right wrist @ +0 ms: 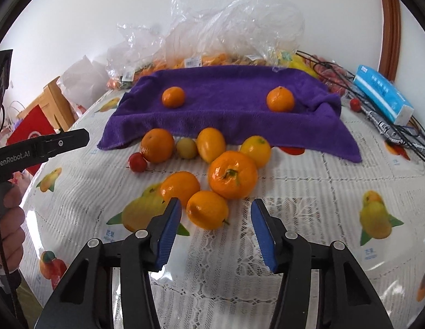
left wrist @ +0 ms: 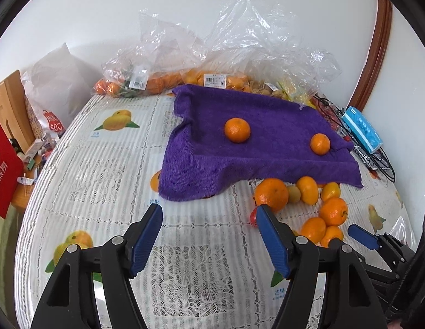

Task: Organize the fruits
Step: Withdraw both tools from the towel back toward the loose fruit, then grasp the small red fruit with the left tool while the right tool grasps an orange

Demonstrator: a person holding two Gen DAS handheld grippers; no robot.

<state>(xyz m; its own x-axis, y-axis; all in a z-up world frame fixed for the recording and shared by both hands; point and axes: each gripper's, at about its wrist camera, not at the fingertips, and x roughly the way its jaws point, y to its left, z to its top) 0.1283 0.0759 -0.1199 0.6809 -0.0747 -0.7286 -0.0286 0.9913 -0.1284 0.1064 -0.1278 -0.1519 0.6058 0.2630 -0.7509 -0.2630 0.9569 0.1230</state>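
Fruit is lying in two places on the lace-covered table (right wrist: 308, 192): two mandarins, one at the left (right wrist: 173, 97) and one at the right (right wrist: 280, 99), are sitting well apart on the purple towel (right wrist: 226, 115), while a loose cluster of oranges (right wrist: 233, 174), yellow kumquat-like fruits (right wrist: 211, 144) and a small red tomato (right wrist: 137, 162) is resting just in front of the towel's near edge. Right gripper (right wrist: 216, 213) is hovering with its blue pads apart around the nearest small orange fruit (right wrist: 207, 209), not pressing on it. Left gripper (left wrist: 209, 213) is hanging open over bare tablecloth beside the towel, nothing between its pads.
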